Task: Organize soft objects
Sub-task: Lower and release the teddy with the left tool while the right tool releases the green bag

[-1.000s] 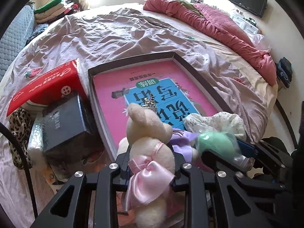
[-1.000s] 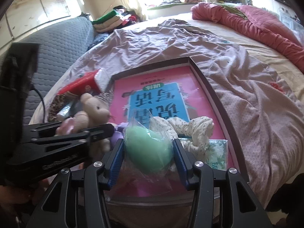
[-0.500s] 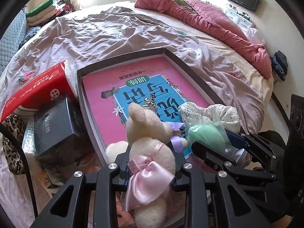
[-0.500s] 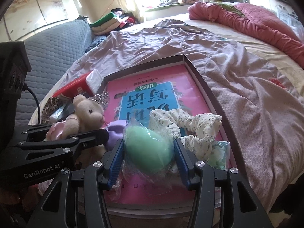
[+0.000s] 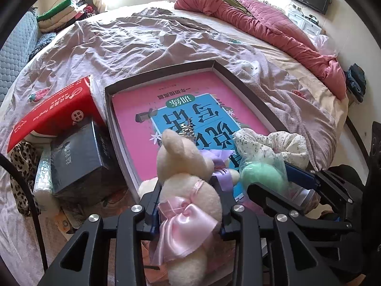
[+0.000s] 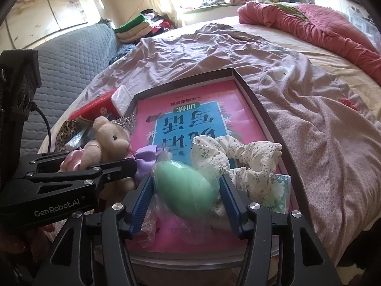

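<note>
My left gripper [image 5: 189,190] is shut on a cream plush bunny [image 5: 188,176] with a pink satin bow and a small tiara. It holds the bunny over the near left edge of a dark-rimmed tray [image 5: 247,90] lined with a pink and blue book. The bunny also shows in the right wrist view [image 6: 107,143]. My right gripper [image 6: 187,190] is shut on a mint-green egg-shaped sponge in clear plastic wrap [image 6: 185,188], above the tray's near end [image 6: 259,104]. A floral fabric scrunchie [image 6: 240,157] and a purple ribbon [image 6: 145,157] lie in the tray.
A red tissue box [image 5: 54,109], a black box [image 5: 76,157] and a leopard-print cloth [image 5: 21,166] lie left of the tray on the rumpled bedsheet. A tissue packet [image 6: 278,190] sits in the tray's near right corner. A red quilt [image 5: 273,31] lies along the far right.
Both grippers have moved slightly forward over the tray, each still holding its object. The sponge now sits closer beside the bunny.
</note>
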Tool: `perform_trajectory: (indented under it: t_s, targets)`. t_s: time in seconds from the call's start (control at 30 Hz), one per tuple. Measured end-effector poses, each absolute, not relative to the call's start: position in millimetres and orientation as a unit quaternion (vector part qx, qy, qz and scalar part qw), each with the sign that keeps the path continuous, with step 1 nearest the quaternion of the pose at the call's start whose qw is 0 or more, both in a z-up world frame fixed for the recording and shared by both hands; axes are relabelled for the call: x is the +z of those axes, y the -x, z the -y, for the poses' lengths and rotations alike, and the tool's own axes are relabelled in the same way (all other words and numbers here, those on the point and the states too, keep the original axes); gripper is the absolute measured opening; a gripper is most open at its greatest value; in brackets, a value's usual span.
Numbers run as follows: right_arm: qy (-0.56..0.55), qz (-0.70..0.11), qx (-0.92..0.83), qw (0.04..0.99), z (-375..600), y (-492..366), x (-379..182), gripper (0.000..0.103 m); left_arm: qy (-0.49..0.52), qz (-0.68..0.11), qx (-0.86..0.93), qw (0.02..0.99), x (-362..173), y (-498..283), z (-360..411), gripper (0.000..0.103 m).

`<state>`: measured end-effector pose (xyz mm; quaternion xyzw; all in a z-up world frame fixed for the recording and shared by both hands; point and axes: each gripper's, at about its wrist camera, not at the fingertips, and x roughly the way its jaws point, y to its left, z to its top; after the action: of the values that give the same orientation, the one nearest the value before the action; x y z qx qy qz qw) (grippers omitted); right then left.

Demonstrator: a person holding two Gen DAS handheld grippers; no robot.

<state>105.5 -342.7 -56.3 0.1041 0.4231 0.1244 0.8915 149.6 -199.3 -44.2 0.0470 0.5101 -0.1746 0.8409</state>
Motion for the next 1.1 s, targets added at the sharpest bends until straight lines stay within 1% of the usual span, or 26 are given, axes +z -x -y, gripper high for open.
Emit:
perform_trajectory:
  t_s: [0.17, 0.27, 0.53, 0.67, 0.73, 0.97, 1.1]
  targets:
    - [-0.101, -0.418, 0.123, 0.894, 343, -102, -52, 0.067, -0.058, -0.508, -0.169, 0.843, -42, -147, 199, 0.037]
    - [-0.101, -0.415, 0.120, 0.896, 345, -99, -49, 0.069, -0.061, -0.506, -0.165, 0.844, -41, -146, 199, 0.039]
    - [-0.107, -0.405, 0.110, 0.902, 349, -94, -40, 0.070, -0.065, -0.501, -0.155, 0.849, -34, -143, 196, 0.050]
    - [-0.114, -0.395, 0.106, 0.905, 352, -92, -33, 0.074, -0.063, -0.494, -0.154, 0.853, -28, -140, 193, 0.054]
    - [-0.115, -0.392, 0.102, 0.907, 353, -92, -30, 0.074, -0.062, -0.493, -0.153, 0.854, -25, -139, 192, 0.057]
    - [-0.124, -0.382, 0.102, 0.910, 355, -88, -17, 0.074, -0.058, -0.481, -0.145, 0.863, -12, -129, 187, 0.061]
    - [-0.123, -0.374, 0.104, 0.913, 353, -85, -10, 0.074, -0.056, -0.468, -0.145, 0.870, -1, -119, 183, 0.066]
